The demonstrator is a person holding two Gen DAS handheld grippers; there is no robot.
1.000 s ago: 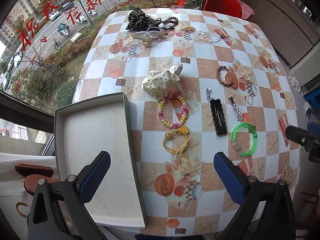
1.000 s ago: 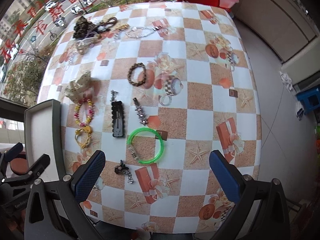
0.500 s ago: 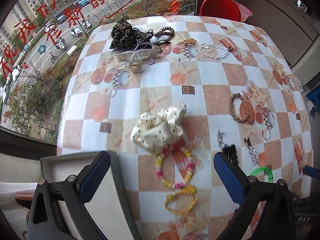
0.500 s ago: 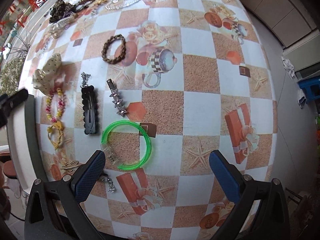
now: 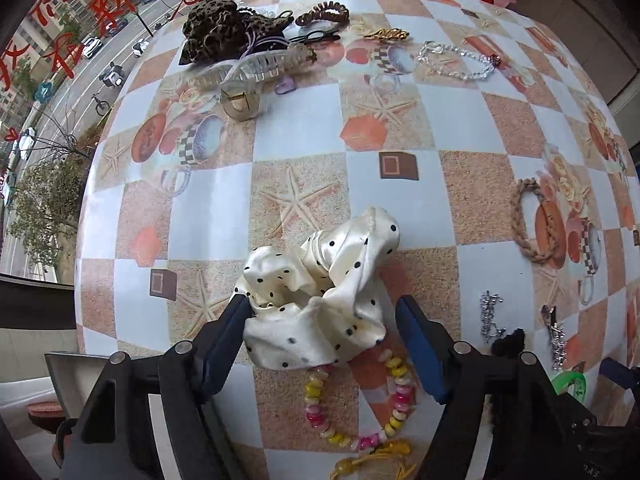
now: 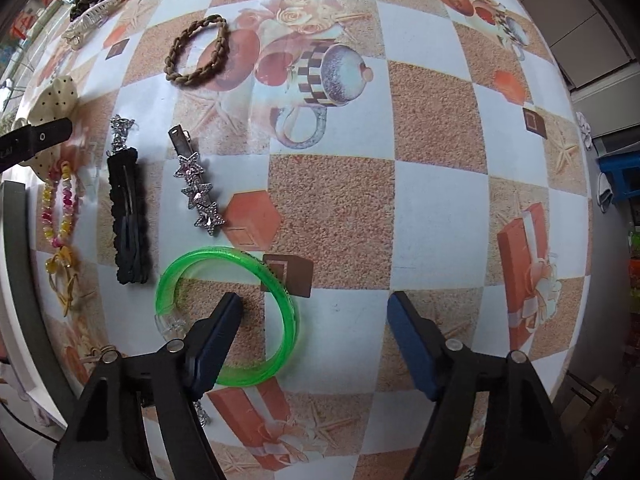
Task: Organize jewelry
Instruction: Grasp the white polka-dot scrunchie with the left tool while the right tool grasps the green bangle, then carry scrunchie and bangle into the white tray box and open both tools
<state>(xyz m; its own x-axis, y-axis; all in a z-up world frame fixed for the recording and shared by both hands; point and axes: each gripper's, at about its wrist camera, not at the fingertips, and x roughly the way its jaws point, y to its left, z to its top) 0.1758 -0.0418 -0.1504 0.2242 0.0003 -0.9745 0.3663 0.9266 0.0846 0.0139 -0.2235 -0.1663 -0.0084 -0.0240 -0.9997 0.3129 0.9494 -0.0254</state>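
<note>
In the left wrist view my left gripper (image 5: 324,316) is open low over the table, its jaws on either side of a cream polka-dot scrunchie (image 5: 320,296); the left finger touches the cloth. A pink and yellow bead bracelet (image 5: 360,408) lies just below it. In the right wrist view my right gripper (image 6: 316,312) is open, with its left finger (image 6: 218,332) inside a green bangle (image 6: 240,312) and the right finger outside it. A black hair clip (image 6: 128,216) and a star clip (image 6: 196,192) lie beside the bangle.
A grey tray (image 5: 60,376) stands at the table's left edge. A brown braided band (image 5: 536,220), leopard scrunchie (image 5: 216,28), clear claw clip (image 5: 264,64), gold cuff (image 5: 240,100) and crystal bracelet (image 5: 460,60) lie farther back. A yellow hair tie (image 6: 64,276) lies near the tray.
Both grippers have moved forward and down to the table. The left one has narrowed around the scrunchie; the right one now straddles the green bangle's rim.
</note>
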